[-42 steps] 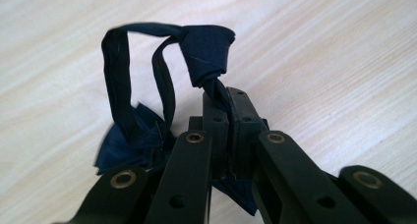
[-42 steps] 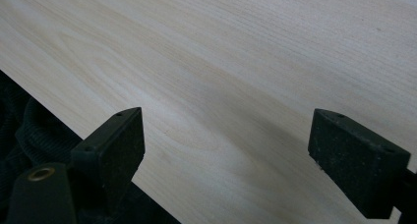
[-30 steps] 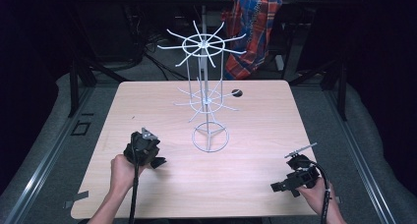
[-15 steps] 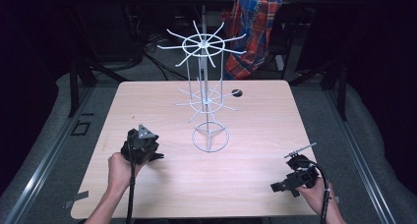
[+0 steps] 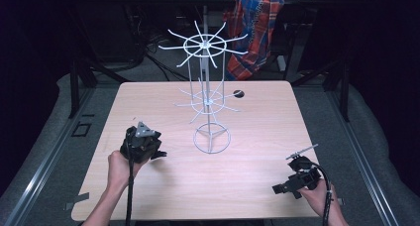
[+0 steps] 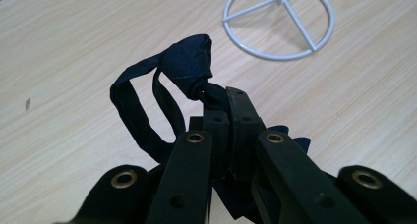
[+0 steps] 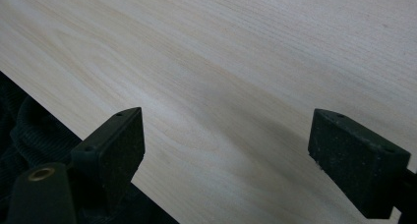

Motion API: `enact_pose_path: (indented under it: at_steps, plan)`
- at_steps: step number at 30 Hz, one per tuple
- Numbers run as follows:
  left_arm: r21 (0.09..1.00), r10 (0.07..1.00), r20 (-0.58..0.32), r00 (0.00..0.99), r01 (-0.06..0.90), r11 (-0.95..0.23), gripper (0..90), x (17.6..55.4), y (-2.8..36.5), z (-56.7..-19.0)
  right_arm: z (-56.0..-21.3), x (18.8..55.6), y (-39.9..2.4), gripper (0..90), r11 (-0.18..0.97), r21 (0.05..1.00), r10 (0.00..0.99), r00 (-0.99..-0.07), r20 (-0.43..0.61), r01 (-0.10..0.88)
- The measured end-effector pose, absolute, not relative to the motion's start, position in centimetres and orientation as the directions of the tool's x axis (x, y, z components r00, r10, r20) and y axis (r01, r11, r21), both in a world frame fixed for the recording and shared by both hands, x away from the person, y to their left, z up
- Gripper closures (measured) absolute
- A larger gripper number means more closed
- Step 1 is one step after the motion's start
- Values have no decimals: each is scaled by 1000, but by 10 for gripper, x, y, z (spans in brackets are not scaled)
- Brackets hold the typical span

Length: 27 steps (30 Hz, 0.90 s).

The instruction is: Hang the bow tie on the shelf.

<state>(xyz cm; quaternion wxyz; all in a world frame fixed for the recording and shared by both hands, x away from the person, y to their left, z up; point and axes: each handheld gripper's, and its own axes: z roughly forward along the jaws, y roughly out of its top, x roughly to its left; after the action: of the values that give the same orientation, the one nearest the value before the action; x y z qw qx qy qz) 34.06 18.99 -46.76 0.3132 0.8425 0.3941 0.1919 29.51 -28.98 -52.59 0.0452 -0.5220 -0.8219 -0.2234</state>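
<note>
Dark navy fabric loop, knotted into a bunched lump at one end [image 6: 189,67], is clamped between the closed jaws of the left gripper [image 6: 227,111], with its strap-like loops hanging to one side just above the pale wooden surface [image 5: 257,132]. In the high view the left gripper [image 5: 157,154] is seen held over the near left part of the surface, a little short of the round wire base of the white wire carousel rack [image 5: 211,139], whose two tiers of radiating prongs are raised on a thin central post. The right gripper [image 5: 278,188] is held low near the near right corner, and in its own view its jaws are spread wide with nothing between them [image 7: 226,150], bare wood showing beyond. A small dark round object [image 5: 238,93] is seen on the far side of the surface behind the rack; what it is cannot be told. The step in hand is judged to be the carrying of the fabric loop toward the rack. For the next move, the loop would need to be lifted to the height of a prong, an open part of the strap threaded over the prong's tip, and the grip released only once the strap is hooked; a snag on neighbouring prongs or a push against the light rack is to be avoided.
</note>
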Motion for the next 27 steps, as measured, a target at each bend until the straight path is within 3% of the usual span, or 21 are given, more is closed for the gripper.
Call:
enact_pose_path:
  at_steps: [3,7,8,11,15,18,27]
  plan:
    - [696,782,87,617,524,-491,879,340,190,-464,-524,297,-292,135,393,300,826,-477,300,869]
    - [708,780,83,620,514,-484,880,341,190,-461,-525,296,-291,135,383,303,830,-469,303,873]
    - [709,779,85,621,512,-485,880,342,190,-460,-528,294,-289,135,335,335,841,-440,314,881]
    - [717,776,85,625,502,-484,880,342,188,-458,-525,297,-291,134,401,291,825,-481,296,868]
    - [722,772,90,629,493,-486,880,344,185,-455,-528,294,-289,134,342,325,841,-442,313,882]
    - [725,768,99,632,483,-491,880,346,182,-453,-525,296,-292,135,393,294,827,-474,301,872]
    - [750,759,107,643,449,-486,880,350,177,-442,-526,293,-293,135,353,311,841,-445,309,883]
